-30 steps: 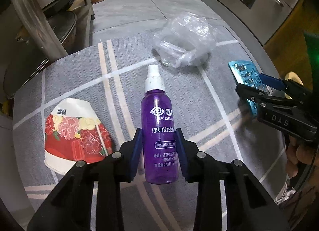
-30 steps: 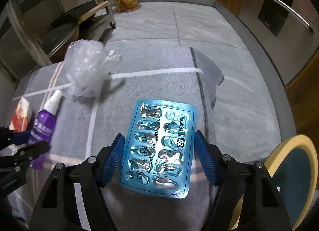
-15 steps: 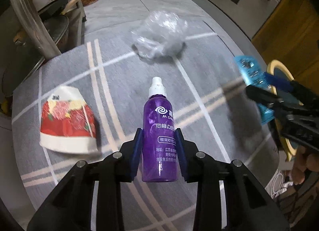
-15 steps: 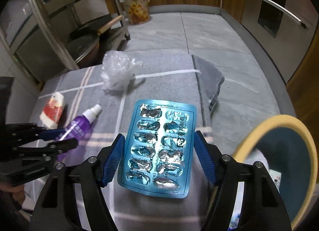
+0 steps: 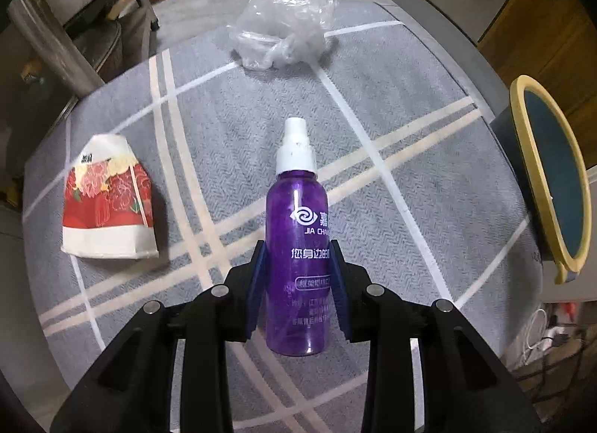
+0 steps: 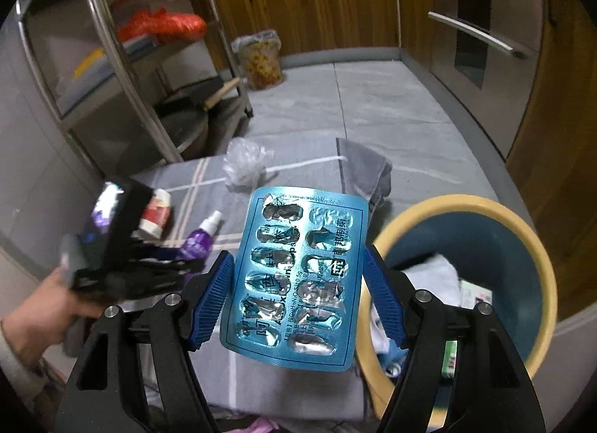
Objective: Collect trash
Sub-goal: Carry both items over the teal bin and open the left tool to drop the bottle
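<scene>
The job looks about half done. The bin [image 6: 466,209] beside the right edge of the table [image 5: 429,127] already has some paper and packaging lying in its bottom. The right tongs [image 6: 298,298] are clamped on an emptied blue pill sheet [image 6: 298,276], held up in the air just left of the bin's rim, so to my eye that piece only needs carrying over the opening and letting go. The left tongs [image 5: 297,283] are clamped on a purple spray bottle [image 5: 296,231], gripped low on its body, above the middle of the grey striped cloth. Left on the table are a crumpled clear plastic bag [image 5: 285,31] near the far edge and a flattened red-and-white paper cup [image 5: 108,201] toward the left edge; both are untouched.

The right camera shows what the left cannot: the inside of the bin, the pill sheet, and the person's hand [image 6: 48,317] behind the left tongs. The left camera gives the clear look at the cup and bag, and at the bottle's label, where the bin shows only as a rim at the right.
</scene>
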Available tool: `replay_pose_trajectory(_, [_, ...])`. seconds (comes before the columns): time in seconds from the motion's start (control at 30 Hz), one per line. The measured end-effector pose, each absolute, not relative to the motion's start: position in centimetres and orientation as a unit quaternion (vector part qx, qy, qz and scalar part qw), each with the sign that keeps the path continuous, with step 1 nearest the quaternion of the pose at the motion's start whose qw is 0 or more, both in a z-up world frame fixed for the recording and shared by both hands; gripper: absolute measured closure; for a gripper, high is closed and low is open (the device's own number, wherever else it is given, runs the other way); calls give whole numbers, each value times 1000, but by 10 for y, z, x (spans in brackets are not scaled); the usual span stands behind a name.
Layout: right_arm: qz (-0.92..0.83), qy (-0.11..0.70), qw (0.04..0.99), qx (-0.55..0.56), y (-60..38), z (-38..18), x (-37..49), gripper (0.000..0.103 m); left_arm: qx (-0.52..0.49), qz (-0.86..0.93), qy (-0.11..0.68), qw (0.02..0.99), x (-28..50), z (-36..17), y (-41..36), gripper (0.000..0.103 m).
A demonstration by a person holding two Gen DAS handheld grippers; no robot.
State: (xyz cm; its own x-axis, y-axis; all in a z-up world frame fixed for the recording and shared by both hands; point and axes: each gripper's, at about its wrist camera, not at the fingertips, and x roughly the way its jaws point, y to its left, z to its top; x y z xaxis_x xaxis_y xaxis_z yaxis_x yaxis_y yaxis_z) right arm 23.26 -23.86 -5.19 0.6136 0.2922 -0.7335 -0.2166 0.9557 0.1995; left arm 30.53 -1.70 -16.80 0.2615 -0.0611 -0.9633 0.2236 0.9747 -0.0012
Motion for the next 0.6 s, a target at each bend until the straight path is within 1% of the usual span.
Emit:
replay_pose_trajectory(0.17, [130, 402, 904, 58, -265, -41, 202, 32, 70, -83, 592, 799, 294, -162, -27, 71])
replay_pose_trajectory(0.27, [116, 398, 908, 67, -285, -40, 189, 32, 68, -87, 579, 808, 280, -147, -35, 71])
replay_pose_trajectory(0.6, [68, 394, 911, 99, -339, -44, 167, 32, 64, -169, 517, 837, 241, -73, -99, 71])
